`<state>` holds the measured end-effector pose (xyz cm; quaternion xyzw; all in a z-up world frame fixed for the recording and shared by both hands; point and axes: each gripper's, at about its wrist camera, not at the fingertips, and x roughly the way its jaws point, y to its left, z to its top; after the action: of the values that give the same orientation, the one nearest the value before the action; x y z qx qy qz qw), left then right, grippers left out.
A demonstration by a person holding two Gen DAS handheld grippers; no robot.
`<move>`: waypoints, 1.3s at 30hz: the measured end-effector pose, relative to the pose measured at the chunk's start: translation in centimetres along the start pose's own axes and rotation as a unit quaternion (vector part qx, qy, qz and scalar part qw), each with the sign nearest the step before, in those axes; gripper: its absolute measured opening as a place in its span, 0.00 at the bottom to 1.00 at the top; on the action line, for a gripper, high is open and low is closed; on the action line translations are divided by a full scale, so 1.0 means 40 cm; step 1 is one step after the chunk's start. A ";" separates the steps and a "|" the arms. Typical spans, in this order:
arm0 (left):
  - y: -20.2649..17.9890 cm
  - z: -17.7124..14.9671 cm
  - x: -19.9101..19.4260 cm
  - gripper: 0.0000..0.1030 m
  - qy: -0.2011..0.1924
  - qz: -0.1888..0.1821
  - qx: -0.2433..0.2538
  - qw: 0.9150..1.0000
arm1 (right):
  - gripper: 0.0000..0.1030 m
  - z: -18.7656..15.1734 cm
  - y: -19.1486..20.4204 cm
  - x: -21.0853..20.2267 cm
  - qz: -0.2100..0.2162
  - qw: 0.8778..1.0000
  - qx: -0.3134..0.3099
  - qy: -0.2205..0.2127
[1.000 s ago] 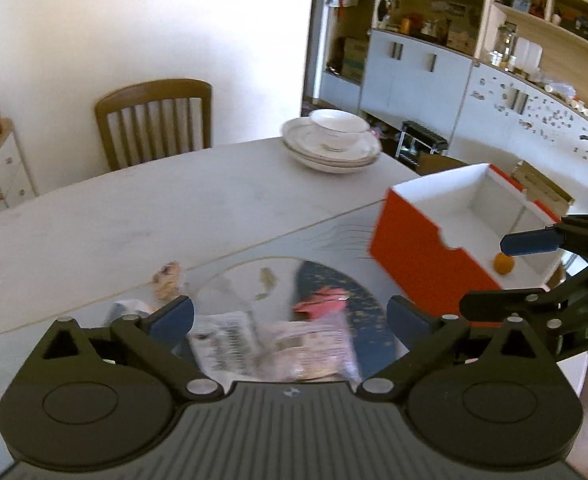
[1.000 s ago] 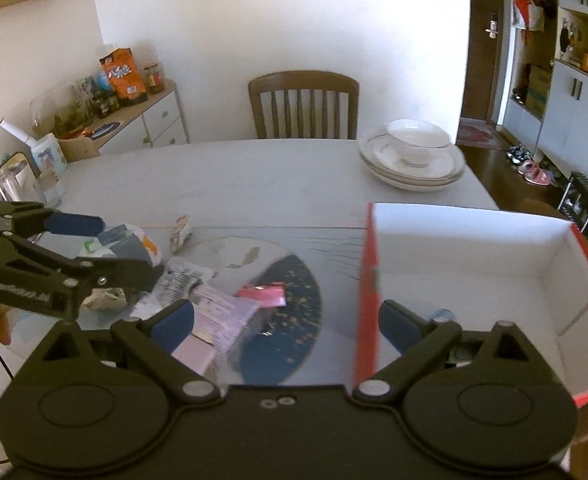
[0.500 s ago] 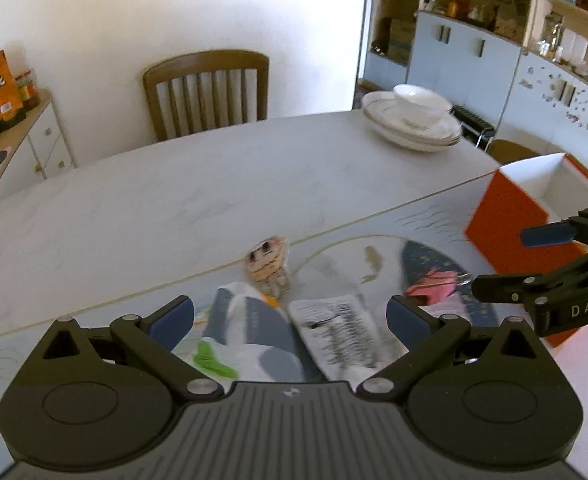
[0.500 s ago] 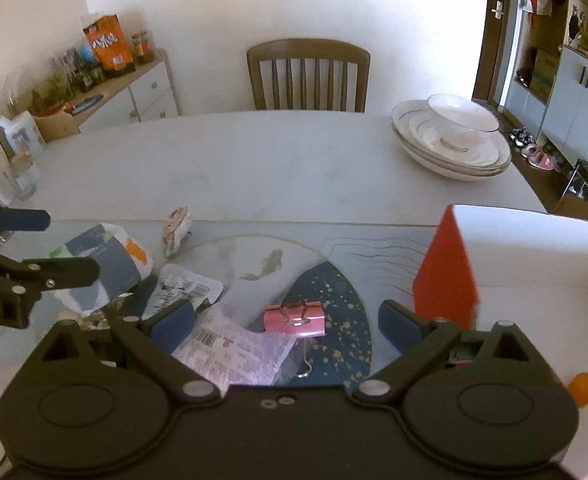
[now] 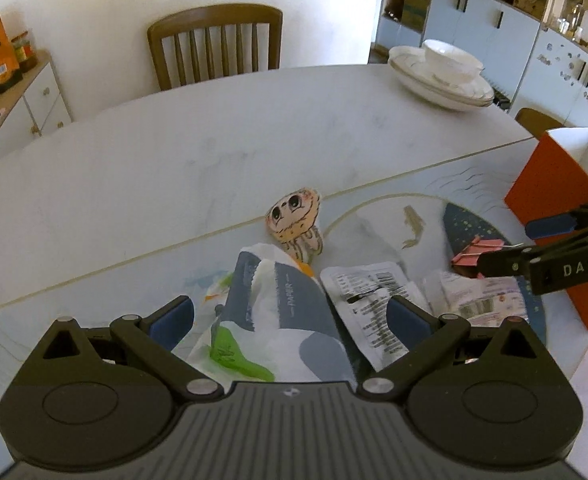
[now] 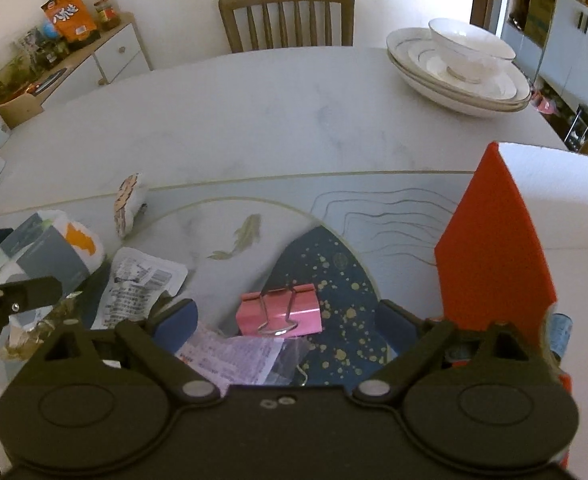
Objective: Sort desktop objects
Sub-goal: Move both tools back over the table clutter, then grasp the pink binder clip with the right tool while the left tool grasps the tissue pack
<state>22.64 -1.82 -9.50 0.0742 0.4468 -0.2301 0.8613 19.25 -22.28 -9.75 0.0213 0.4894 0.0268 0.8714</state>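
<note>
My left gripper [image 5: 289, 316] is open above a white, grey and green tissue pack [image 5: 277, 320], which lies between its fingers. A cartoon jellyfish toy [image 5: 296, 220] lies beyond it. My right gripper [image 6: 287, 322] is open over a pink binder clip [image 6: 279, 314] on the desk mat. A white printed sachet [image 6: 137, 284] and a pale receipt-like packet [image 6: 229, 354] lie beside the clip. The red and white box [image 6: 494, 256] stands at the right. The right gripper's fingers [image 5: 550, 226] show at the right of the left wrist view.
Stacked white plates with a bowl [image 6: 460, 70] sit at the table's far right. A wooden chair [image 6: 287, 16] stands behind the table. A sideboard with snack bags [image 6: 69, 36] is at the far left. The marble tabletop [image 6: 253, 120] stretches beyond the mat.
Both grippers have swung left and lowered toward the clutter. The left now frames the tissue pack instead of the packets. The right has left the box and now frames the pink clip.
</note>
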 end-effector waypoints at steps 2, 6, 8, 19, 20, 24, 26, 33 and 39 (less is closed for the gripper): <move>0.006 0.001 0.008 1.00 0.006 -0.004 -0.006 1.000 | 0.92 0.004 -0.004 0.008 -0.002 1.000 0.001 0.003; 0.015 0.002 0.026 1.00 0.020 -0.006 -0.010 1.000 | 0.89 0.007 -0.006 0.028 -0.009 1.000 -0.002 0.014; 0.019 0.001 0.035 1.00 0.027 -0.009 -0.014 1.000 | 0.86 0.007 -0.008 0.039 -0.008 1.000 -0.004 0.021; 0.034 -0.001 0.050 0.99 0.035 -0.022 -0.034 0.999 | 0.78 0.004 -0.013 0.065 -0.003 0.999 -0.006 0.034; 0.033 0.000 0.048 0.99 0.032 -0.023 -0.032 0.999 | 0.78 0.005 -0.013 0.065 -0.003 0.999 -0.006 0.034; 0.035 0.002 0.046 0.92 0.032 -0.023 -0.034 0.999 | 0.75 0.006 -0.006 0.069 -0.001 0.999 -0.015 0.032; 0.038 0.002 0.048 0.82 0.035 -0.021 -0.039 0.998 | 0.67 0.008 -0.003 0.068 0.002 0.999 -0.019 0.031; 0.051 0.003 0.042 0.58 0.035 -0.023 -0.060 0.997 | 0.48 0.010 0.008 0.063 -0.009 0.999 -0.036 0.025; 0.051 0.007 0.028 0.45 0.024 -0.019 -0.063 0.998 | 0.48 0.014 -0.001 0.033 -0.008 0.999 -0.034 0.008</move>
<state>24.36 -0.47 -10.38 0.0169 0.4819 -0.2162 0.8489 20.43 -22.24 -10.60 -0.0130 0.4951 0.0365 0.8680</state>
